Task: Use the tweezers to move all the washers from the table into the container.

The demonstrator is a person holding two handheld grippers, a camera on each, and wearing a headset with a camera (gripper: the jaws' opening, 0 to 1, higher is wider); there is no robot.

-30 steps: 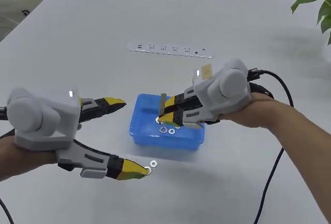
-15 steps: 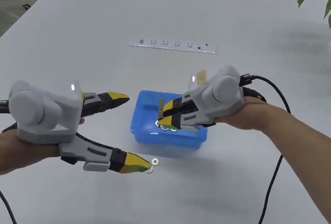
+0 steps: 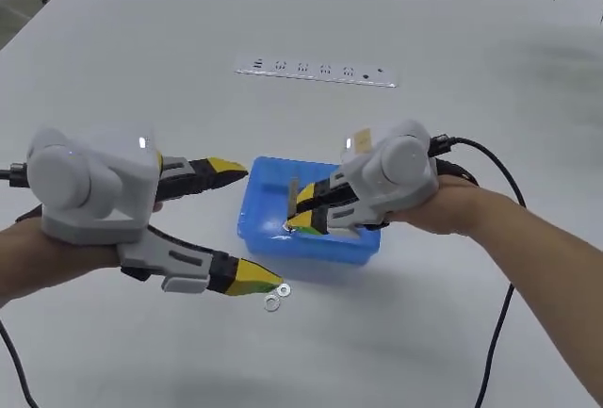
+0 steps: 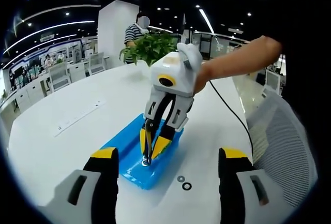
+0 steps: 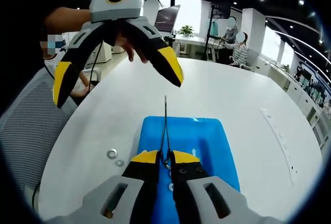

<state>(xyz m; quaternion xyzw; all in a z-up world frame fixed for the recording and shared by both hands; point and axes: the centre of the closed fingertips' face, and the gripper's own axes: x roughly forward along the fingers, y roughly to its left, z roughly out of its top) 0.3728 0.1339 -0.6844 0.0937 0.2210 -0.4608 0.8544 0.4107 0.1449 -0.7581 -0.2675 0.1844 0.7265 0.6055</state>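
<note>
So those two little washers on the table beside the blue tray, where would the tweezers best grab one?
By its rim, I'd say: one tip of the tweezers through the hole and the other outside, coming down steeply from above. The washer lies flat on the table, so no edge stands up to pinch from the side. The second washer lies close, so take the rim facing away from it.
</note>
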